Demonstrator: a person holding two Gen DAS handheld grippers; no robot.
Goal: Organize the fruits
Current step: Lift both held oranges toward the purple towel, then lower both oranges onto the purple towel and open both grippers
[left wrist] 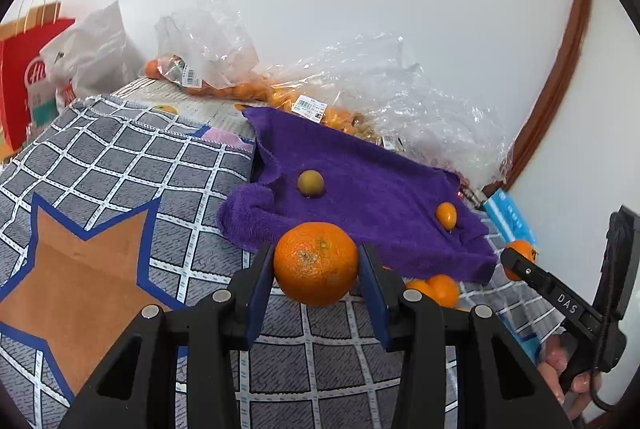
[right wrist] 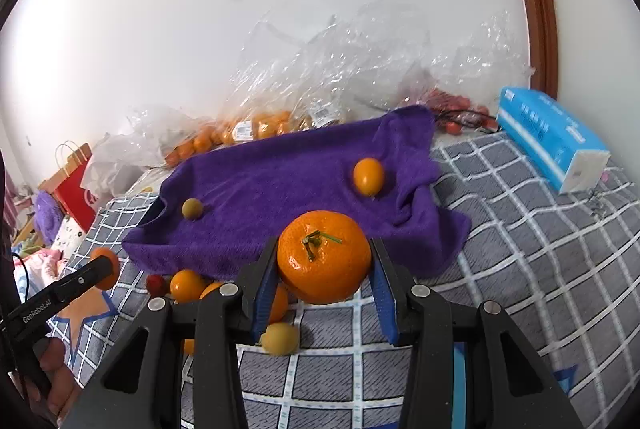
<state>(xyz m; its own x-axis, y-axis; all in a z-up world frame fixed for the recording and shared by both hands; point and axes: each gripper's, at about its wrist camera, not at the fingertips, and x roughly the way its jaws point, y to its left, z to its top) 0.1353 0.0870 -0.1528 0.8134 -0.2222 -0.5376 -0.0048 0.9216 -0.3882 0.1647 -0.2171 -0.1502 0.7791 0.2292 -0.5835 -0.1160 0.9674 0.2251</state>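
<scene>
— Left wrist view: what did my left gripper (left wrist: 316,265) hold?
— It clenched a large round orange (left wrist: 315,263), near the purple terry towel (left wrist: 360,189).
— And my right gripper (right wrist: 324,261)?
— It grasped a stemmed orange mandarin (right wrist: 324,256). A small orange kumquat (right wrist: 368,176) and a greenish-brown round fruit (right wrist: 192,208) lay on that towel, well apart.

Purple towel (right wrist: 280,181); grey white-checked blanket (right wrist: 520,249); orange mandarins (right wrist: 324,257); blue tissue pack (right wrist: 552,137).
</scene>
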